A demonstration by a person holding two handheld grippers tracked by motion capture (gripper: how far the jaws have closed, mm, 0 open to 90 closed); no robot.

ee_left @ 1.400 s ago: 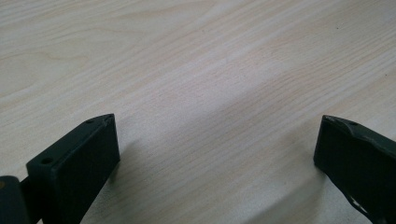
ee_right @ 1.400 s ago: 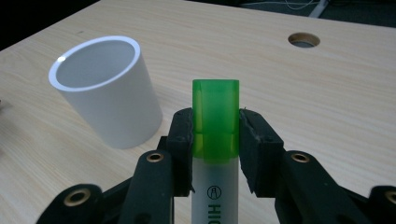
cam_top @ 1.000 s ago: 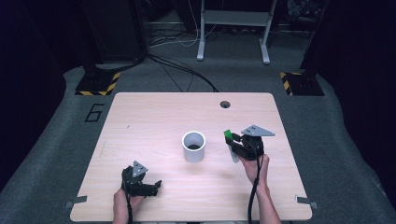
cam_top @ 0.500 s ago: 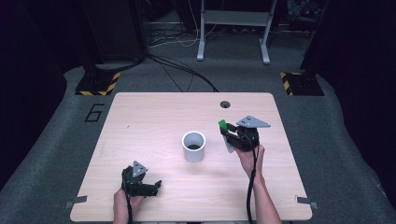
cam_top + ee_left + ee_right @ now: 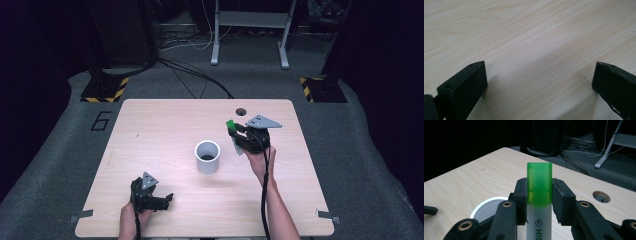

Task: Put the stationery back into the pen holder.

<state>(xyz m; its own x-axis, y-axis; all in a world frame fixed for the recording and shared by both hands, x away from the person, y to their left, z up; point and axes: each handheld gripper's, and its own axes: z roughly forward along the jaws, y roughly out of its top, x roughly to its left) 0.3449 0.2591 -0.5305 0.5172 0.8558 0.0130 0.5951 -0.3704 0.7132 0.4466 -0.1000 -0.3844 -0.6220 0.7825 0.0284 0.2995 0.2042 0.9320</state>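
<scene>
A white cup point(image 5: 207, 156) stands upright near the middle of the wooden table point(image 5: 160, 125). Just right of it, above the table, my right gripper point(image 5: 234, 131) is shut on a highlighter with a green cap point(image 5: 230, 125) and a white body. In the right gripper view the pads clamp the highlighter point(image 5: 539, 195) just below its green cap, which points up, and the cup's rim point(image 5: 486, 203) lies low at the left. My left gripper point(image 5: 167, 199) rests near the table's front edge, open; its jaws stand wide over bare wood point(image 5: 534, 50) with nothing between them.
A round cable hole point(image 5: 242, 110) sits near the table's far edge, right of centre. Beyond the table are a grey floor, black cables, a metal stand's legs point(image 5: 250, 35) and yellow-black striped bases point(image 5: 106, 90). Metal brackets sit at the table's front corners.
My right gripper has risen and moved left and away from me with the highlighter, closer to the cup. The left gripper has stayed where it was.
</scene>
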